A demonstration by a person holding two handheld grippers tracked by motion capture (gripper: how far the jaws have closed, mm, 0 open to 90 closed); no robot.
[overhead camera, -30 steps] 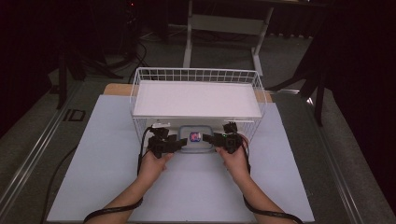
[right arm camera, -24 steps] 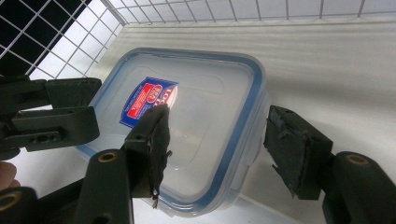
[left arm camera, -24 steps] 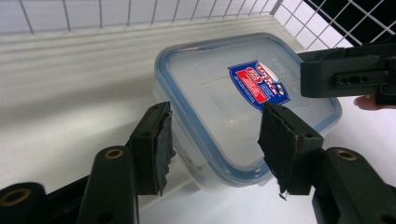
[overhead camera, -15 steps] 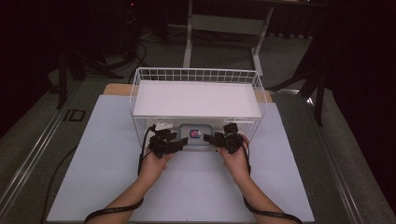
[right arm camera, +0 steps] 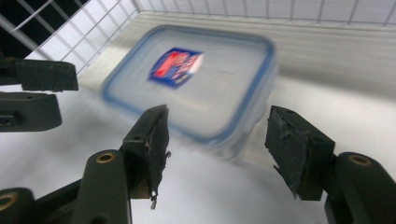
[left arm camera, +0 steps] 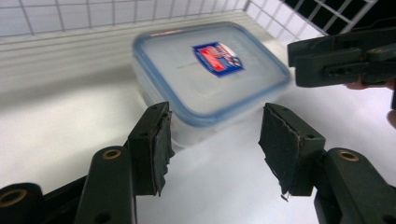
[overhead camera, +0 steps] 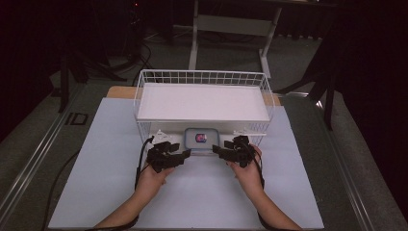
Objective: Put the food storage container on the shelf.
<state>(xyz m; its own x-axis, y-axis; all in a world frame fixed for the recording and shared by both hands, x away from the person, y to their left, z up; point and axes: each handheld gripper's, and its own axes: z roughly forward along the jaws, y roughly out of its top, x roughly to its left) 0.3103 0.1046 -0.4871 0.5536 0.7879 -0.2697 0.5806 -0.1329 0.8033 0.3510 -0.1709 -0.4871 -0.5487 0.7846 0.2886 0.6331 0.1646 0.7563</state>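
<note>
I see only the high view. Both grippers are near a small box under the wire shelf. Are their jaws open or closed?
Observer: In the left gripper view, the left gripper stands open, and a corner of the box sits just beyond its pads.
Operator: And the right one?
Observer: The right gripper is open too; the box's near corner lies between and just beyond its pads, with no contact that I can confirm.
Operator: What kind of box is it?
Observer: A translucent container whose lid has a blue rim, with a red and blue label on top. The lid is on.
</note>
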